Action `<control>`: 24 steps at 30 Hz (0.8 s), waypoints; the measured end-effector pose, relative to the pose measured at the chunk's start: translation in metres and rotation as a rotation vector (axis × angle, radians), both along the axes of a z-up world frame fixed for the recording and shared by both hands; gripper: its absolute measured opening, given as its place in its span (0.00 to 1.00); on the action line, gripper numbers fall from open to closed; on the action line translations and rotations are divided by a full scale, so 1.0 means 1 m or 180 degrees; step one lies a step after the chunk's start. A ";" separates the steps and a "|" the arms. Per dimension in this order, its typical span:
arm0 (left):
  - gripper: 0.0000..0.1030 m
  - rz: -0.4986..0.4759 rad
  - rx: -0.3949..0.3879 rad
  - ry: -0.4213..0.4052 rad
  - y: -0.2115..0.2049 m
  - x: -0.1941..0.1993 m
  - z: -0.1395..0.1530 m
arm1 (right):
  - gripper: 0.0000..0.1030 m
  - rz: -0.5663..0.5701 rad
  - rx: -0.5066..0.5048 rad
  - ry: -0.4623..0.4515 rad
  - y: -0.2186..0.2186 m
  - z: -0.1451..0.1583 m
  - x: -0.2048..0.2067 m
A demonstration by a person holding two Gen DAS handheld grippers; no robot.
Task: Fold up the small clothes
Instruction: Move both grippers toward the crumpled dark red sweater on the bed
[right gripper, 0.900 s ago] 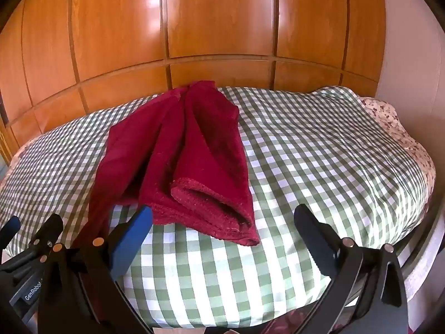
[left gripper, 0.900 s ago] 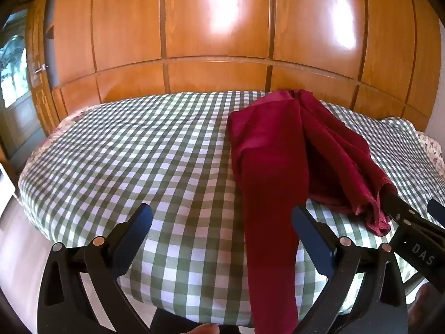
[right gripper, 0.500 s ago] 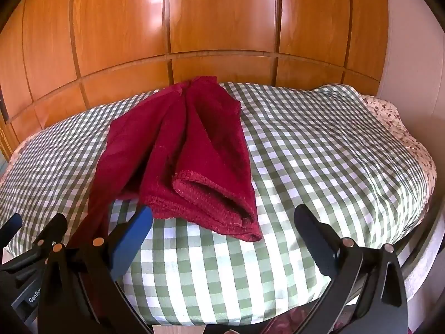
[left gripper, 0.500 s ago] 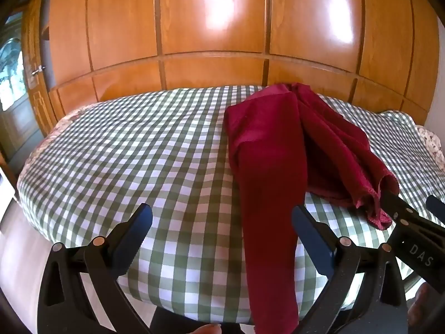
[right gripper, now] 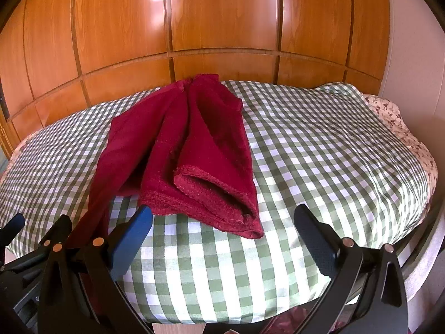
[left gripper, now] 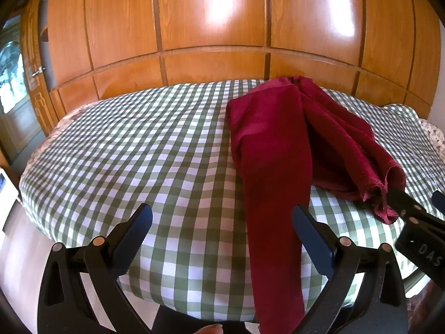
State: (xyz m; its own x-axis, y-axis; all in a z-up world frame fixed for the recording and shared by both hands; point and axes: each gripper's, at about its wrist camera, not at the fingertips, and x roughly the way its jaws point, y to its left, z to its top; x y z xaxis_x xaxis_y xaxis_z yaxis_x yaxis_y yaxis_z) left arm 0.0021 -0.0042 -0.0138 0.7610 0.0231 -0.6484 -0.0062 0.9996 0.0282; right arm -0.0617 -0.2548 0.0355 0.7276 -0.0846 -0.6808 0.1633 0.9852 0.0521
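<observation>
Both my grippers are spread wide with nothing in them, left one (left gripper: 222, 228) and right one (right gripper: 222, 228), hanging over the near edge of the checked bed (left gripper: 139, 153). The red garment (right gripper: 194, 153) lies bunched mid-bed, one leg trailing off the near edge.

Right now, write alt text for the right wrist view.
A dark red garment lies loosely bunched on a green-and-white checked bedcover, one long part trailing off the near edge. The open right tool hovers empty in front of it, with wooden wardrobe panels behind.
</observation>
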 end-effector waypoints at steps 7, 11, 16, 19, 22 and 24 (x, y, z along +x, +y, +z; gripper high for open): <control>0.96 0.0024 0.0010 0.0023 0.002 0.002 -0.001 | 0.98 0.0058 -0.0030 -0.0044 0.001 -0.001 -0.012; 0.96 0.0037 0.0011 0.0017 0.002 0.002 -0.001 | 0.98 0.0056 -0.0006 -0.0120 -0.001 0.001 -0.023; 0.96 0.0037 0.0013 0.0023 0.003 0.003 -0.001 | 0.98 0.0120 0.0155 -0.0086 -0.007 -0.003 -0.032; 0.96 0.0033 0.0022 0.0032 0.003 0.003 -0.001 | 0.98 0.0147 0.0206 -0.0091 -0.007 -0.003 -0.033; 0.96 0.0027 0.0024 0.0041 0.003 0.003 -0.002 | 0.98 0.0149 0.0232 -0.0073 -0.008 -0.004 -0.033; 0.96 0.0026 0.0030 0.0043 0.003 0.003 -0.002 | 0.98 0.0142 0.0242 -0.0088 -0.009 -0.003 -0.035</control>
